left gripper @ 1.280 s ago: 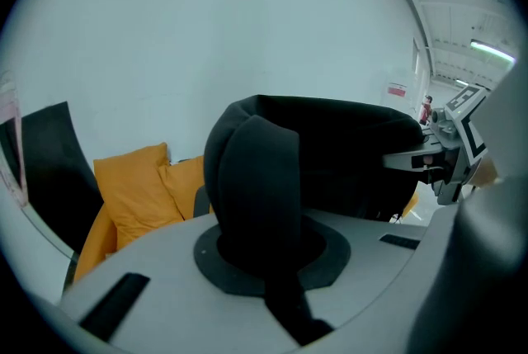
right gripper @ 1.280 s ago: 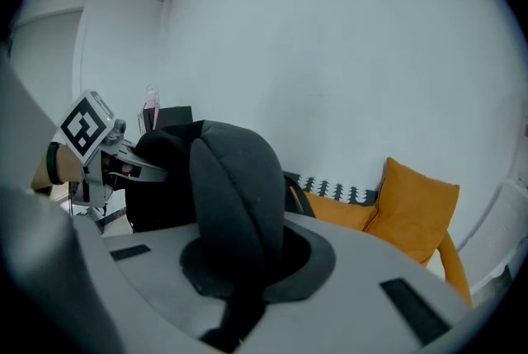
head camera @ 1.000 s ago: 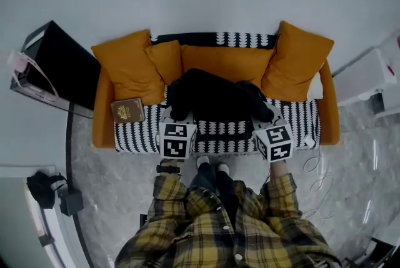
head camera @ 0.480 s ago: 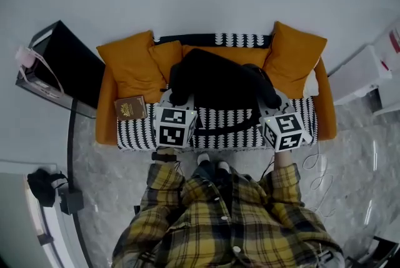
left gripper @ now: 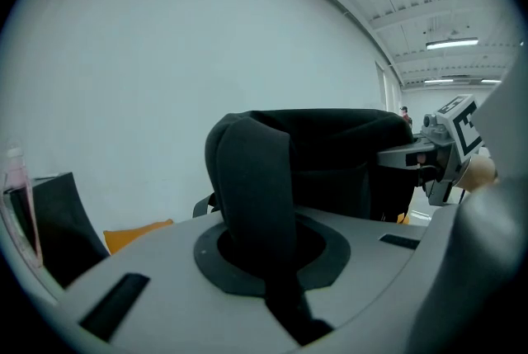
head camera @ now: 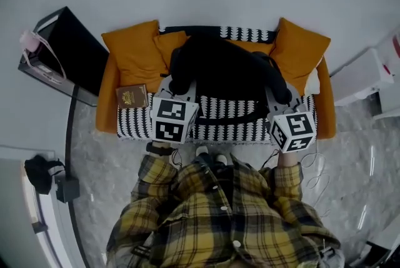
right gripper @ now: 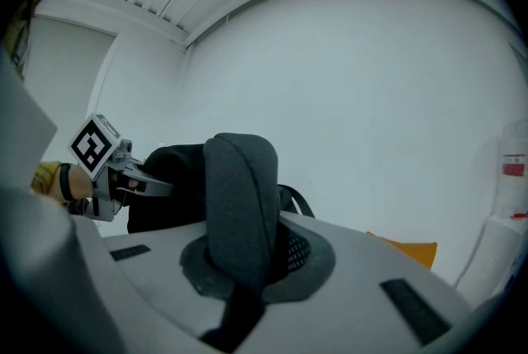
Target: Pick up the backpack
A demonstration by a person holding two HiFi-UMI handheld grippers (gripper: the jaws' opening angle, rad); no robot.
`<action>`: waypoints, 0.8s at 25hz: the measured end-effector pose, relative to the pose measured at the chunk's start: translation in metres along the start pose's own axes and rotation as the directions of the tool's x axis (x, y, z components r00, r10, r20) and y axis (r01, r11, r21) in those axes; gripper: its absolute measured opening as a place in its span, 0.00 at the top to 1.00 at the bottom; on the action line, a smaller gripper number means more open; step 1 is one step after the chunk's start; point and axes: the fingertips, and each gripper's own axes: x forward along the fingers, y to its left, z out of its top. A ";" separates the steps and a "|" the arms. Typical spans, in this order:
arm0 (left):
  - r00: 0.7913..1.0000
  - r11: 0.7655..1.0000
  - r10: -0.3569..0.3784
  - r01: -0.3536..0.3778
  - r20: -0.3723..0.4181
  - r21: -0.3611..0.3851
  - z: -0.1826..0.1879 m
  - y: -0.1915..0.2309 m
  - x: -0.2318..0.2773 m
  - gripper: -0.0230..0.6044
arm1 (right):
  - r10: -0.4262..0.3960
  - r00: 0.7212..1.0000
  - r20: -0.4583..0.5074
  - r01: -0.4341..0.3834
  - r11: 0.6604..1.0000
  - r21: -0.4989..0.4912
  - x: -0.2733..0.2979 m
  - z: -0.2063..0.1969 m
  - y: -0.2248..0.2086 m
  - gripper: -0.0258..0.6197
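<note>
The left hand-held gripper has its jaws clamped together on a padded black shoulder strap, which rises in a fold straight out of the closed jaws in the left gripper view. The right hand-held gripper is closed in the same way on the other padded black strap. Each gripper's cube with square markers faces up at the head camera.

Between the two grippers hangs the black fabric backpack, held by both straps over the middle of the sofa's seat, in front of the back cushions. Whether its bottom is clear of the seat cannot be told. In each gripper view the bag's dark bulk shows behind the strap, with the other gripper at its far side.

The orange sofa with a black-and-white patterned cover stands against a pale wall, a large orange cushion at its left end and another at its right end. A small brown book lies at the left edge of the seat. Left of the sofa stands a black bag with pink handles. The person's yellow plaid shirt fills the near side of the head view
</note>
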 end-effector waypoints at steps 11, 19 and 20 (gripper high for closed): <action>0.994 0.996 -0.059 0.065 0.095 -0.056 0.009 -0.010 -0.025 0.91 | 0.022 0.999 0.034 -0.022 1.000 0.004 -0.020 0.006 0.006 0.92; 0.991 0.994 -0.054 0.065 0.122 -0.084 -0.005 -0.013 -0.036 0.91 | 0.038 0.999 0.019 -0.038 0.999 -0.011 -0.028 0.001 0.017 0.92; 0.991 0.994 -0.054 0.065 0.121 -0.085 -0.006 -0.013 -0.038 0.91 | 0.041 0.999 0.017 -0.040 0.999 -0.012 -0.029 0.000 0.019 0.92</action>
